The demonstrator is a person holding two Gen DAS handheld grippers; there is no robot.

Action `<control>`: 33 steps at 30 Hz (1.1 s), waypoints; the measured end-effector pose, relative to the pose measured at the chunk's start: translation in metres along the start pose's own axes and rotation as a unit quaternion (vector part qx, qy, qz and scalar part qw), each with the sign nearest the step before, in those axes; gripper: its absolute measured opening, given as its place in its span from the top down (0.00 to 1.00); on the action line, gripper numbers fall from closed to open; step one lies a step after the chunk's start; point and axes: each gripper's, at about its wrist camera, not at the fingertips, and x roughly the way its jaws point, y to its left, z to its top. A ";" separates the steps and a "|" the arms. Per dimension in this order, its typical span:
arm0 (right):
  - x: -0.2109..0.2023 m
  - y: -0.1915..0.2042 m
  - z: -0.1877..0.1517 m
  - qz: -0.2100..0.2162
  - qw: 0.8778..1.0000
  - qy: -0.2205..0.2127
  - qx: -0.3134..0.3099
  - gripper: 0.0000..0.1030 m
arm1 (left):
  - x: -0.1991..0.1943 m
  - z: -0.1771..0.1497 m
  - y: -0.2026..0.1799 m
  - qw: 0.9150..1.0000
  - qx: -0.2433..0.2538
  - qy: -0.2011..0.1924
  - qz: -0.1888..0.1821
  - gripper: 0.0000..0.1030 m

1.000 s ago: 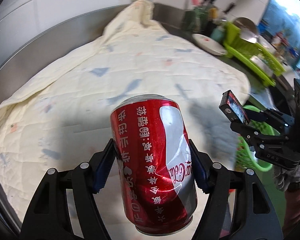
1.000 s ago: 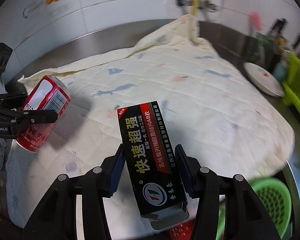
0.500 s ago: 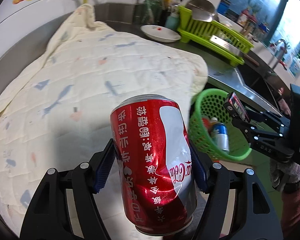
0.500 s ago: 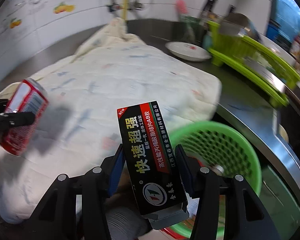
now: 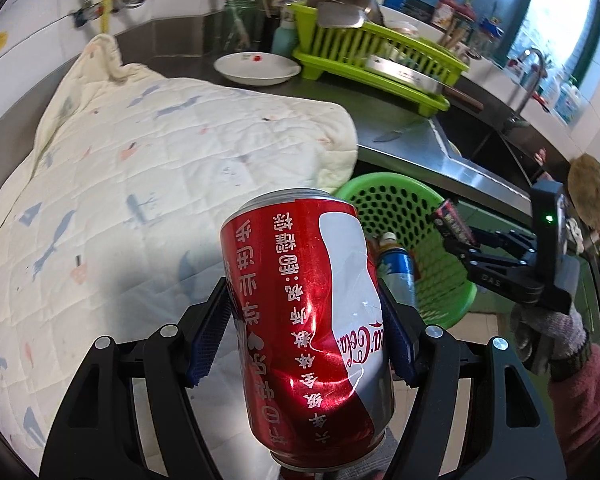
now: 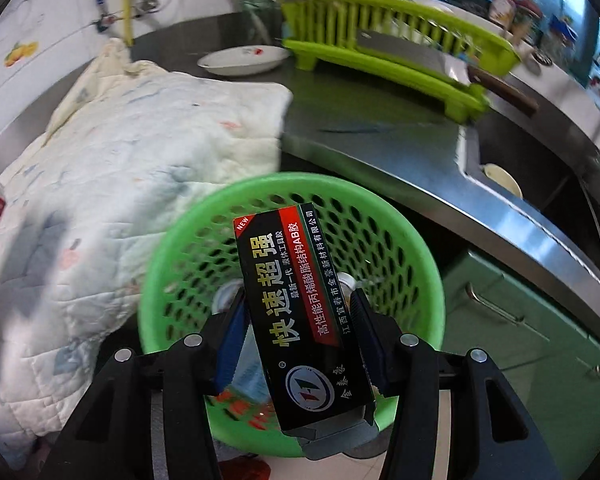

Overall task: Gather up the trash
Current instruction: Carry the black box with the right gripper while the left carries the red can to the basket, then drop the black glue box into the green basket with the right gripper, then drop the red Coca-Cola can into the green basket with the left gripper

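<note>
The left hand-held gripper (image 5: 306,338) is raised above the quilt (image 5: 140,184) on the bench, its pads clamped on a dented red can (image 5: 308,328) held upright. To the right, the right hand-held gripper (image 6: 300,338) hangs over the green basket (image 6: 416,248), closed on a black box (image 6: 296,312).

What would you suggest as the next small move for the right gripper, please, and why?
Probably open the right gripper to drop the black cardboard glue box. In its wrist view the box hangs over the mouth of the round green perforated plastic basket, which already holds other trash, so it should fall inside.
</note>
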 end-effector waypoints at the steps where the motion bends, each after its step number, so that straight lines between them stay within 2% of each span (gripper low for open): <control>1: 0.003 -0.004 -0.001 0.002 1.000 0.003 0.005 0.51 | 0.003 0.002 -0.006 1.000 0.006 0.001 -0.002 0.34; 2: 0.005 -0.006 -0.001 0.001 1.000 0.003 0.009 0.51 | 0.005 0.003 -0.009 1.000 0.008 0.002 -0.003 0.34; 4: 0.008 -0.012 -0.004 0.001 1.000 0.003 0.018 0.42 | 0.010 0.006 -0.017 1.000 0.015 0.005 -0.005 0.34; 9: 0.007 -0.022 -0.008 0.004 0.999 -0.004 0.038 0.42 | 0.025 0.018 -0.037 0.999 0.034 0.009 -0.009 0.34; 12: 0.001 -0.027 -0.009 0.000 0.999 -0.011 0.040 0.37 | 0.035 0.025 -0.047 0.999 0.041 0.010 -0.015 0.34; 15: -0.007 -0.033 -0.012 0.002 0.999 -0.018 0.047 0.36 | 0.049 0.029 -0.059 0.998 0.054 0.012 -0.021 0.34; 18: -0.016 -0.037 -0.016 0.000 0.999 -0.024 0.046 0.29 | 0.067 0.034 -0.070 0.997 0.068 0.019 -0.023 0.34; 26: -0.033 -0.034 -0.033 -0.011 0.998 -0.043 0.034 0.25 | 0.110 0.046 -0.092 0.995 0.094 0.034 -0.023 0.33; 33: -0.042 -0.038 -0.047 -0.023 0.998 -0.054 0.032 0.24 | 0.147 0.052 -0.111 0.990 0.128 0.055 -0.003 0.33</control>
